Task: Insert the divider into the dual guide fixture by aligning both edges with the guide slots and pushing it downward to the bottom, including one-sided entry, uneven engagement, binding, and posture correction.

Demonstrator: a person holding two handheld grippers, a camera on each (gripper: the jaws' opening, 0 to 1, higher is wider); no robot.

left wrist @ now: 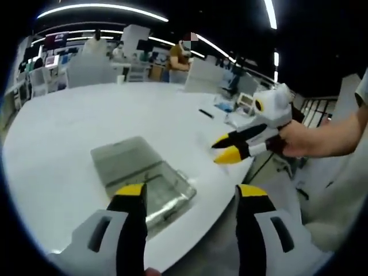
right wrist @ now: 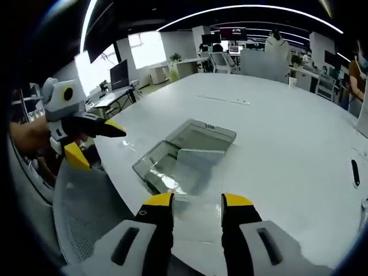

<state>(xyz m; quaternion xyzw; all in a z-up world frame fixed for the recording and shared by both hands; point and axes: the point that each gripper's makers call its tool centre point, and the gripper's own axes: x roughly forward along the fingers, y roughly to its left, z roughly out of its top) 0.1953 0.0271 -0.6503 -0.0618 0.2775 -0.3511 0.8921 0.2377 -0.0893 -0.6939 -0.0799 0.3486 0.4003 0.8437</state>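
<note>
- The clear fixture (right wrist: 184,152) lies flat on my white table (right wrist: 276,138), close to the near edge, lid end pointing away from me in the right gripper view.
- A transparent divider (right wrist: 195,172) stands tilted over the near half of that fixture; I cannot tell whether either edge sits in a guide slot.
- In the left gripper view the same fixture (left wrist: 144,178) lies just beyond my left gripper (left wrist: 190,192), partly behind its left-hand jaw.
- My left gripper has its yellow-tipped jaws spread wide, with nothing between them.
- My right gripper (right wrist: 195,201) has its jaws apart, a narrower gap, hovering just short of the divider's near edge; whether it touches the plastic I cannot tell.
- From the left gripper view, the right gripper (left wrist: 227,146) is held by a hand (left wrist: 299,138) off the table edge, jaws slightly parted.
- A black pen (right wrist: 355,172) lies well apart on the table.
- A person (left wrist: 179,57) sits beyond the far side of the table.
</note>
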